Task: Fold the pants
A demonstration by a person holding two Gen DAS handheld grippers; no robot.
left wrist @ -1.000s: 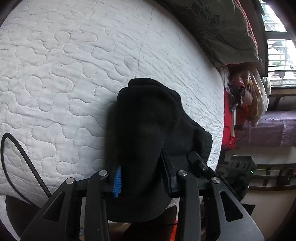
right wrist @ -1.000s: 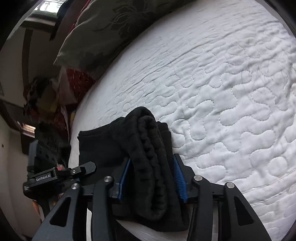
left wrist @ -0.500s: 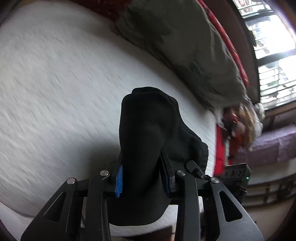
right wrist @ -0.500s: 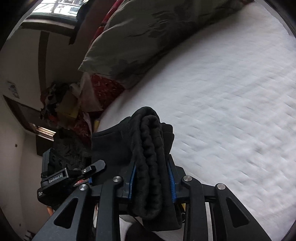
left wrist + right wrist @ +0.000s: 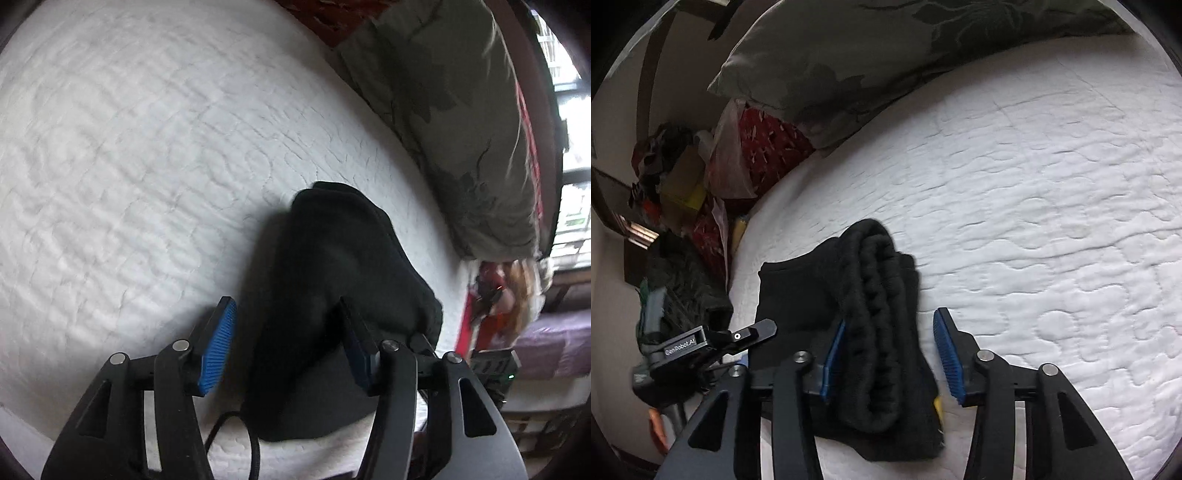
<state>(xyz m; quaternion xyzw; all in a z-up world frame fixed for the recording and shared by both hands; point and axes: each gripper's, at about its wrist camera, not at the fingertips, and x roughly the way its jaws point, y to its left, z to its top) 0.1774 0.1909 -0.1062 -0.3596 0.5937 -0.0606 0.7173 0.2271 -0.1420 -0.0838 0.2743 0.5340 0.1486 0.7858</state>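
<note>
1. White quilted bedspread (image 5: 129,155) covers the bed and fills most of both wrist views; its stitched wavy pattern is a little blurred.
2. A grey-green floral pillow (image 5: 461,122) lies along the far edge of the bed, with red patterned fabric (image 5: 764,147) under its end.
3. Beyond the bed's edge, bags and boxes (image 5: 679,173) are piled, and a bright window (image 5: 572,110) shows in the left wrist view.
4. The black pants (image 5: 332,280) sit on the bedspread near its front edge as a thick folded bundle, with the rolled, ribbed layers (image 5: 879,325) facing the right wrist camera.
5. The left gripper (image 5: 288,347) has just been opening: its fingers (image 5: 218,347) stand spread on either side of the bundle. The blue-padded one is clear of the cloth; whether the other touches it I cannot tell.
6. The right gripper (image 5: 890,354) has also just been opening. Its fingers (image 5: 947,354) are spread, with the bundle's rolled end between them, close to the left pad and clearly apart from the right one.
7. A black cable (image 5: 251,443) loops over the bedspread under the left gripper.
</note>
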